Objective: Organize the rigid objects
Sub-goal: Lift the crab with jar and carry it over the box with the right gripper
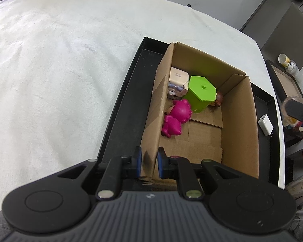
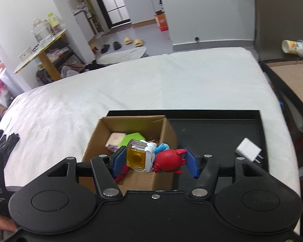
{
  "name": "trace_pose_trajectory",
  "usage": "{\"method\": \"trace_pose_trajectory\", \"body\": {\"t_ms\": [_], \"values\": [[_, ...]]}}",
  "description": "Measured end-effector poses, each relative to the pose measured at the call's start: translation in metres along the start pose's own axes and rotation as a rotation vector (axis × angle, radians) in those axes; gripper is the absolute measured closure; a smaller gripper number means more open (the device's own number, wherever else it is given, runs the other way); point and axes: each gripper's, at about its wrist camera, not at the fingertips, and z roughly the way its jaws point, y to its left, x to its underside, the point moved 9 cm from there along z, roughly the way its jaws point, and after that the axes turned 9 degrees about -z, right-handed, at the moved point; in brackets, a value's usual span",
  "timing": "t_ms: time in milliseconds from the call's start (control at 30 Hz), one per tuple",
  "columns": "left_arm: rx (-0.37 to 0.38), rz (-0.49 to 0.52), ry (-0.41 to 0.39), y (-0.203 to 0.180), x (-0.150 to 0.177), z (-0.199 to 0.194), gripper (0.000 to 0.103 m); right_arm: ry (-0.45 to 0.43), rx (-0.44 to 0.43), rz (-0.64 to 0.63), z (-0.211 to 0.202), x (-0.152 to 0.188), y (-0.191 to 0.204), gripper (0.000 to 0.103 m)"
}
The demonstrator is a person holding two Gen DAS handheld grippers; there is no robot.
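Note:
A cardboard box (image 1: 240,125) stands in a black tray (image 1: 121,121) on a white-covered surface. Inside lie a green lidded container (image 1: 202,92), a magenta toy figure (image 1: 177,119), a beige case (image 1: 178,75) and a small brown toy (image 1: 219,99). My left gripper (image 1: 148,162) is shut on the box's near left wall. My right gripper (image 2: 154,162) hovers over the box (image 2: 97,139), its jaws wide, with a toy cluster between them: a yellow clear cube (image 2: 136,156) and a red and blue figure (image 2: 168,160). Whether the pads press the toy I cannot tell.
A white charger plug (image 2: 247,149) lies in the tray's bare part (image 2: 212,127), also visible in the left wrist view (image 1: 265,126). A side table with a bottle (image 2: 297,47) stands at the right. Shoes and furniture are beyond the bed.

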Motion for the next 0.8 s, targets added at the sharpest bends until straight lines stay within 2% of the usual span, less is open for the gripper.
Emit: {"method": "trace_pose_trajectory", "body": {"t_ms": [500,800], "values": [[0.043,-0.021,0.012,0.001,0.000,-0.003,0.090,0.021,-0.021,-0.065,0.015,0.000,0.031,0.043],[0.064,-0.024,0.013,0.004,-0.001,-0.004,0.090,0.087,-0.006,-0.152,0.041,0.009,0.055,0.043]]}}
